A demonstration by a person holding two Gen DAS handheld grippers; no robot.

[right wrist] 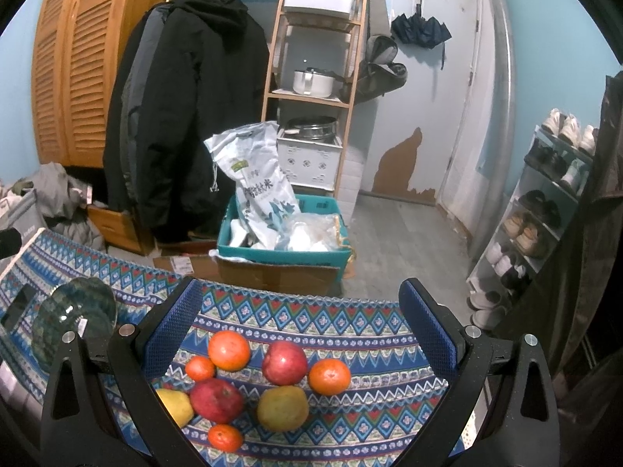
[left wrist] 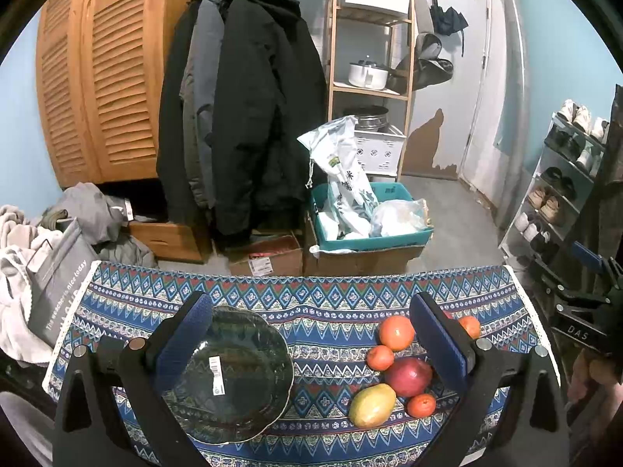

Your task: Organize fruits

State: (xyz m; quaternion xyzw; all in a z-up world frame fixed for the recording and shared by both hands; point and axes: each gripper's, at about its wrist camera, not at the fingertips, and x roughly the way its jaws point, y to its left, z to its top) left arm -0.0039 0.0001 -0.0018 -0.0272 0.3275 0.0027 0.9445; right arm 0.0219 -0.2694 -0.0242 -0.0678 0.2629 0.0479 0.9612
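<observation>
Patterned cloth: plate whole left view; second apple right view only.

Even, cool indoor light — soft shadows, sharp centre, fisheye-bent edges, black corners.

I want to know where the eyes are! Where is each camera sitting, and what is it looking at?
Left wrist view: it sits on the left hand-held gripper, looking forward over the green glass plate; both open fingers show, and the other gripper at the right edge.
Right wrist view: it sits on the right hand-held gripper, looking down at the pile of fruit between its open fingers.
Both see the patterned tablecloth, plate, fruit, black coat and teal box.
</observation>
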